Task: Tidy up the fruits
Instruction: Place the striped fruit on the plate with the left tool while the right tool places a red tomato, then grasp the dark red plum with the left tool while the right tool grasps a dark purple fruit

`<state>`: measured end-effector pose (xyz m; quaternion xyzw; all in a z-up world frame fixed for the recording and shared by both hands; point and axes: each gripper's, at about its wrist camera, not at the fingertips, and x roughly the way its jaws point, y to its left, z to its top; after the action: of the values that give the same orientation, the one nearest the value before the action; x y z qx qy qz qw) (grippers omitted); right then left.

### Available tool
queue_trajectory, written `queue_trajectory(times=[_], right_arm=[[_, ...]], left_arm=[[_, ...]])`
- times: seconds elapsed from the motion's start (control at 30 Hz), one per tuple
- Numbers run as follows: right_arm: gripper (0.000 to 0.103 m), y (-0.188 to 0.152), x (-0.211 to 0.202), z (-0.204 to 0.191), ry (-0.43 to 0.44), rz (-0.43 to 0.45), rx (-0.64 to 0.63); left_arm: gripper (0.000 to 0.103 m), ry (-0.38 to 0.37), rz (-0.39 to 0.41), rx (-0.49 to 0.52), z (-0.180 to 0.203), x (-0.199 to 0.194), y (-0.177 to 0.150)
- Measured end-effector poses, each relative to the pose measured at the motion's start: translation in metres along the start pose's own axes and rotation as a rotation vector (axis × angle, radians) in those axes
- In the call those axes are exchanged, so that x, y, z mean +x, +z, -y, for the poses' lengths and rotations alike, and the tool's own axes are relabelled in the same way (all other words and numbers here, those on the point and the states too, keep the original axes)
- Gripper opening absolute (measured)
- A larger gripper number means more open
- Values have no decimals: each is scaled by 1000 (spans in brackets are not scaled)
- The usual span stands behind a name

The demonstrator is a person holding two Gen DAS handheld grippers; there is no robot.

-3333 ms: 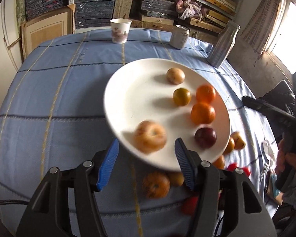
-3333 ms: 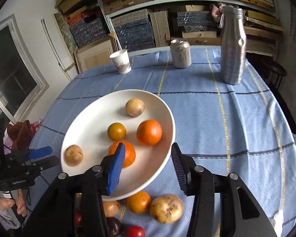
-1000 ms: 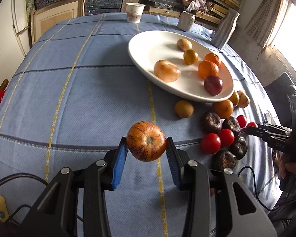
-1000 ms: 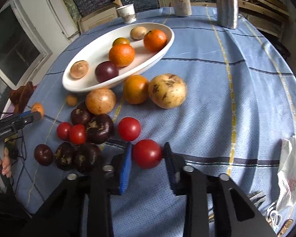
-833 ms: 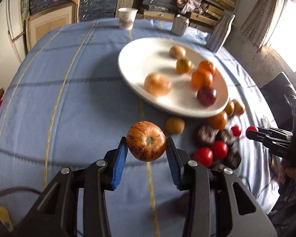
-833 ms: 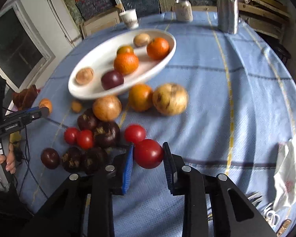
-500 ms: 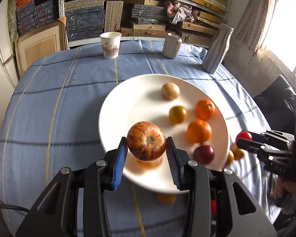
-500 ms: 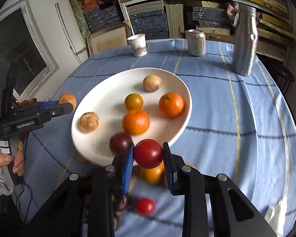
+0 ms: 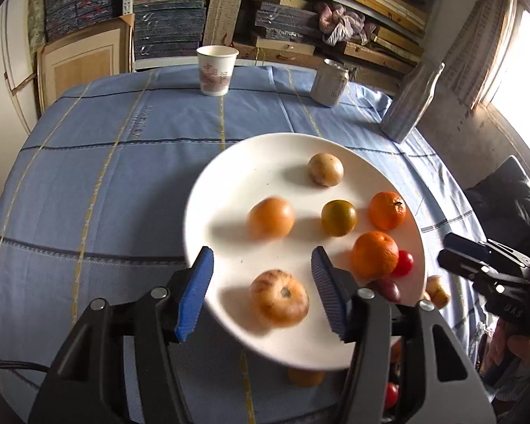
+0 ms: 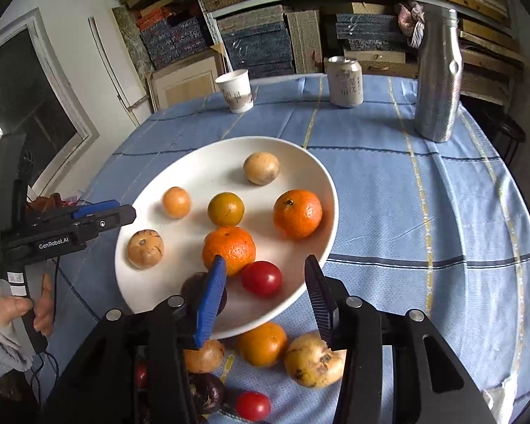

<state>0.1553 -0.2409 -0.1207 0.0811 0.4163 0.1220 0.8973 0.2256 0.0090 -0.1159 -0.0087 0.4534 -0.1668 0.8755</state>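
The white plate (image 9: 236,176) holds several fruits. My left gripper (image 9: 261,252) hovers over the plate's near side with its jaws opening. The striped orange fruit (image 9: 279,300) lies blurred on the plate below them, free of the pads. My right gripper (image 10: 265,261) is over the plate's (image 10: 201,166) near rim, jaws opening too. The red tomato (image 10: 261,278) rests on the plate between them, untouched, against an orange (image 10: 229,250). A dark purple fruit (image 10: 194,288) is half hidden behind the blue left pad. The striped fruit (image 10: 145,249) sits by the left gripper (image 10: 99,212).
A paper cup (image 10: 236,91), a can (image 10: 345,81) and a silver bottle (image 10: 436,74) stand at the table's far side. Loose on the blue cloth before the plate lie an orange (image 10: 262,343), a yellowish fruit (image 10: 312,359), a tomato (image 10: 252,405) and dark fruits (image 10: 208,394).
Both grippers carried their fruit from the near cloth up over the plate. Their jaws then parted, and the striped fruit and the red tomato now lie on the plate.
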Motion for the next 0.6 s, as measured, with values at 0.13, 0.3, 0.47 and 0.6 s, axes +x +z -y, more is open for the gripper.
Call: queue_trajectory(times=[0.13, 0.3, 0.47, 0.6], right_arm=[[57, -20, -31, 7, -33, 29, 13], [62, -57, -56, 18, -54, 10, 50], [64, -82, -66, 29, -52, -22, 108], [64, -88, -70, 30, -50, -29, 121]], left_arm=[[56, 6, 7, 32, 2, -25, -24], [56, 22, -35, 115, 14, -55, -88], [56, -6, -93, 193, 28, -70, -143], [56, -44, -127, 228, 37, -71, -164]])
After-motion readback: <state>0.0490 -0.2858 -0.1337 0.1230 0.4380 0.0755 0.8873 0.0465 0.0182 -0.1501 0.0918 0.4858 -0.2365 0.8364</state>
